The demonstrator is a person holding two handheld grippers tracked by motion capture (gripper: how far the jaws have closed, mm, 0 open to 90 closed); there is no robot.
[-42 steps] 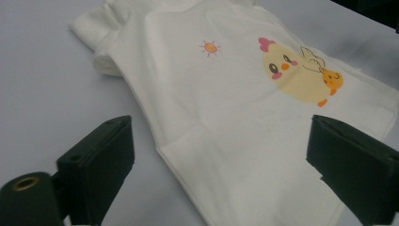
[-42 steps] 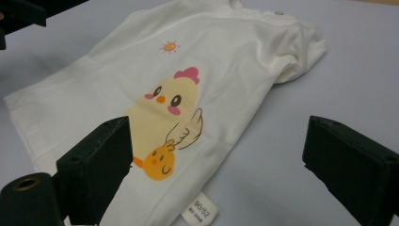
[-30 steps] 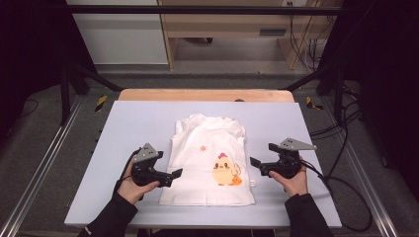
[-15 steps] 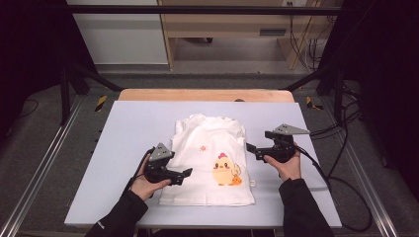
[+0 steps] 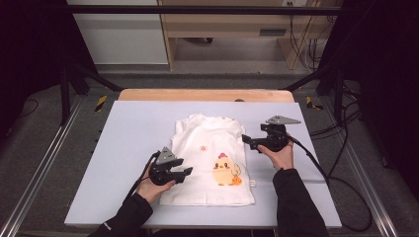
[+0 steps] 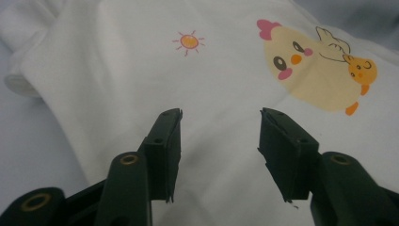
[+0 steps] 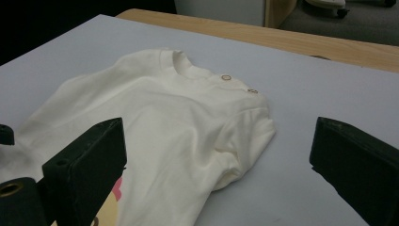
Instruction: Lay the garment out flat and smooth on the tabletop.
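The left gripper (image 6: 220,141), jaws half apart and just closing in, is hovering over the white shirt (image 6: 141,94) near its left edge, nothing pinched; the right gripper (image 7: 219,155) is gaping wide by the sleeve (image 7: 244,141).

Pale table (image 5: 123,148), wooden shelf unit (image 5: 232,19) behind

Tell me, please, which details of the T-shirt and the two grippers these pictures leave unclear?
- T-shirt: underside hidden against the table.
- Left gripper: whether its pads pinch fabric; left gripper view shows a gap, with the shirt behind.
- Right gripper: jaws tiny in the high view.
- Shoulder snaps: too small.
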